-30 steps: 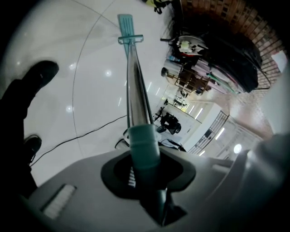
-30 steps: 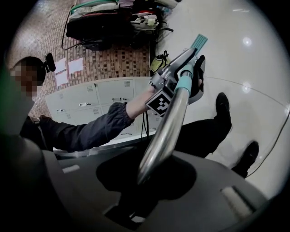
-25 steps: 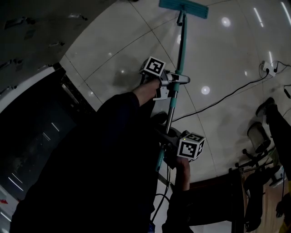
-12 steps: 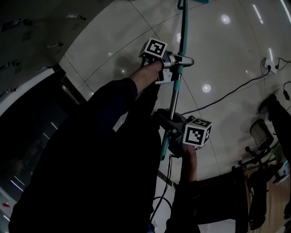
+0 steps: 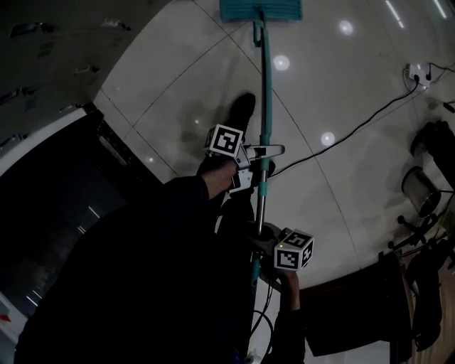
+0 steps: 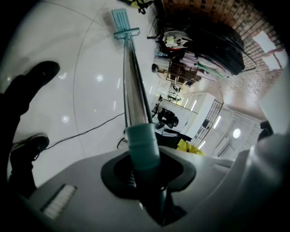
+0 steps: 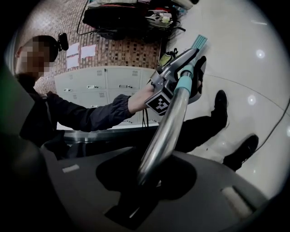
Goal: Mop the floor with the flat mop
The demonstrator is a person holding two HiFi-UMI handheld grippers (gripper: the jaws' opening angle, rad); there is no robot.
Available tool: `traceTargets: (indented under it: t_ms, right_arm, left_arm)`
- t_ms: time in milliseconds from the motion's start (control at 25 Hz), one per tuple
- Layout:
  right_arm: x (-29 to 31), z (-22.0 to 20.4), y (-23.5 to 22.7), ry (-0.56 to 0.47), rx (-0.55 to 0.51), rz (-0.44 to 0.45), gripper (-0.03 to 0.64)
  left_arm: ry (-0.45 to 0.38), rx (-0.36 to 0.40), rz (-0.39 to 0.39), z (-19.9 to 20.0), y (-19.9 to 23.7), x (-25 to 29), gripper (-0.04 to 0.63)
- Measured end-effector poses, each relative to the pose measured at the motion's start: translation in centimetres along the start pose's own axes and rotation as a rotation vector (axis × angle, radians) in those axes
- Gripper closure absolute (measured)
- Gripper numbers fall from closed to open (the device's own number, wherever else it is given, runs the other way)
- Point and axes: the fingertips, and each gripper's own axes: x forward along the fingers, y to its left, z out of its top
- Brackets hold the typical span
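Note:
The flat mop's teal head (image 5: 259, 8) lies on the glossy white floor at the top of the head view. Its teal and silver pole (image 5: 265, 92) runs down to me. My left gripper (image 5: 260, 152) is shut on the pole at its teal collar (image 6: 142, 146), with the mop head (image 6: 122, 23) far ahead. Lower on the handle, my right gripper (image 5: 264, 247) is shut on the silver part of the pole (image 7: 164, 131). The right gripper view looks up the pole to the left gripper (image 7: 177, 68) and the mop head (image 7: 200, 43).
A black cable (image 5: 355, 128) crosses the floor from a power strip (image 5: 416, 71) at the right. An office chair (image 5: 419, 192) and dark furniture stand at the right edge. A dark counter (image 5: 64, 185) fills the left. My shoe (image 5: 239, 114) is beside the pole; lockers (image 7: 99, 81) stand behind.
The mop head, cut off at the top edge half a second ago, is back in full view. Both grippers sit lower in the view. A shoe now shows ahead of the left gripper.

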Motion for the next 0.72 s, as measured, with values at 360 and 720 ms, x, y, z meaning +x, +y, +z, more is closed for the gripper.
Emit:
traceTargets:
  t_ms: [360, 720]
  right_arm:
    - [-2.8, -13.9, -1.8, 0.066, 0.020, -0.030, 0.485]
    - [-3.7, -15.5, -4.2, 0.041, 0.083, -0.033, 0.489]
  left_arm:
    - [-0.012, -0.128, -0.047, -13.9, 4.7, 0.8, 0.499]
    - [0.018, -0.139, 0.038, -15.8, 8.8, 2.4, 0.500]
